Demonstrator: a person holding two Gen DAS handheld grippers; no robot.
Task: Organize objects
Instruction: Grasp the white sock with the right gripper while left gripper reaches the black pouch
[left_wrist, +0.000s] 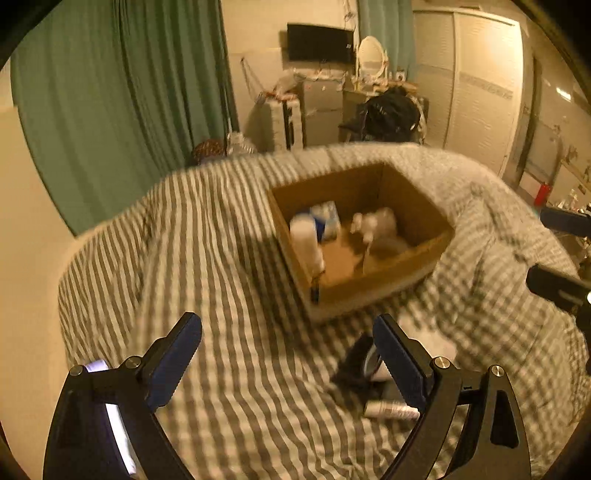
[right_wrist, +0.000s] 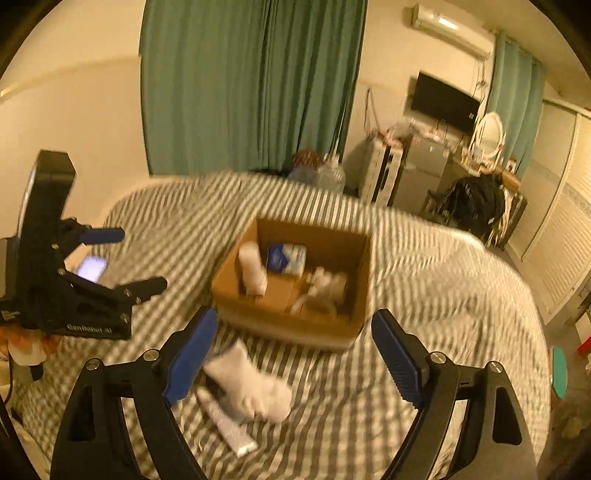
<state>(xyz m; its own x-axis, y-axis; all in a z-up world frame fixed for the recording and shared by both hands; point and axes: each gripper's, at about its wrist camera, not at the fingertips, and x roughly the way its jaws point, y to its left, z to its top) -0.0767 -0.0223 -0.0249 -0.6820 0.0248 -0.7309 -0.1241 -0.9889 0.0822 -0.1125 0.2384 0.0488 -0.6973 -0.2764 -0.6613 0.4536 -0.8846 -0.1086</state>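
Cardboard box (left_wrist: 364, 236): open-topped, on the striped bed (left_wrist: 207, 258), up and right of centre in the left wrist view.
Box contents: white bottle (left_wrist: 306, 240) upright against the near-left wall; blue-and-white pack (left_wrist: 327, 218) behind it; pale spray bottle (left_wrist: 375, 223) lying to the right; all blurred.
Left gripper (left_wrist: 288, 354): fingers spread wide, nothing between them, above bare bedding short of the box.
Beside the right finger: dark item (left_wrist: 354, 363) and white sock (left_wrist: 428, 336) on the bed, partly hidden; white tube (left_wrist: 391, 410) lying lower, just beside the finger.
Right gripper (left_wrist: 561, 284): dark parts only at the right edge.
Background: green curtain (left_wrist: 122, 96), dark screen (left_wrist: 320, 42), oval mirror (left_wrist: 371, 55).

Right wrist view
Box (right_wrist: 295, 325): on the bed (right_wrist: 424, 295), ahead of the fingers, centre frame.
Contents: white bottle (right_wrist: 253, 267) at the left wall, blue-and-white pack (right_wrist: 288, 258) at the back, spray bottle (right_wrist: 325, 286) right of them.
Right gripper (right_wrist: 295, 354): fingers wide apart, holding nothing, near the front wall of the box.
Sock (right_wrist: 255, 387): white, lying on the bed just beside the left finger, outside the box.
Tube (right_wrist: 229, 428): white, lying touching the sock, partly beneath it.
Left gripper (right_wrist: 142, 260): at the left, fingers parted, above the bed, well apart from the box.
Background: curtain (right_wrist: 251, 85), screen (right_wrist: 445, 101), mirror (right_wrist: 489, 134).
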